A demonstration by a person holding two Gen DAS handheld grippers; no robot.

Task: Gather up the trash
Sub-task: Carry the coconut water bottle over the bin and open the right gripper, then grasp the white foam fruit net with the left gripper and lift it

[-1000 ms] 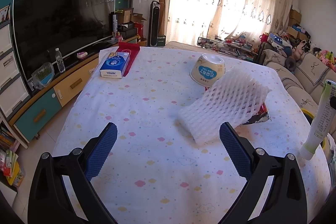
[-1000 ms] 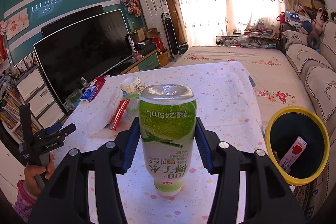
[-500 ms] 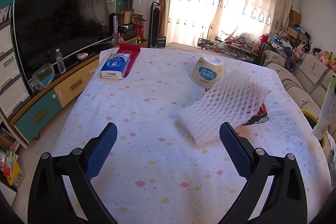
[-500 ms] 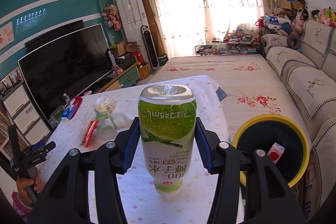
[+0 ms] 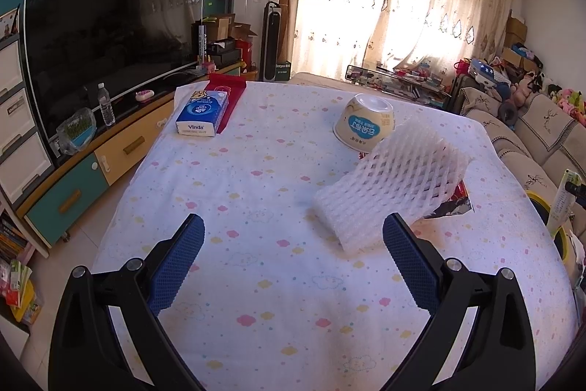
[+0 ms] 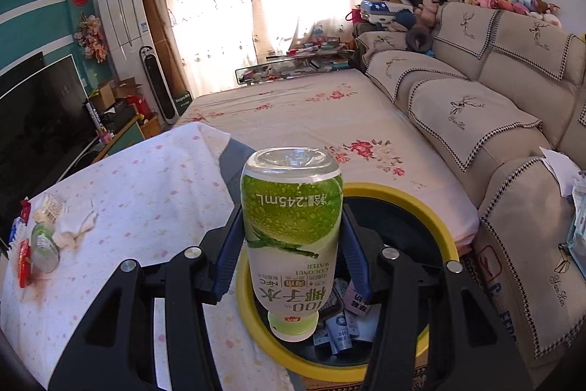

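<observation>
- right gripper [image 6: 291,244] jaws clamped on upside-down coconut water bottle [image 6: 292,229], cap over the yellow-rimmed bin [image 6: 448,240]
- bin's got wrappers [image 6: 338,327], mostly hidden
- left gripper [image 5: 293,237] jaws wide open, foam net [image 5: 393,191] at 1 o'clock on desk [image 5: 256,193]

Your counter [image 5: 256,193] is wearing a white cloth dotted with small clouds. On it, a blue tissue pack [image 5: 202,112] is lying at ten o'clock on a red packet [image 5: 230,90]. An upturned bowl [image 5: 364,125] is sitting at one o'clock, and white foam netting [image 5: 392,185] is resting at three o'clock over a dark wrapper [image 5: 452,206].
</observation>
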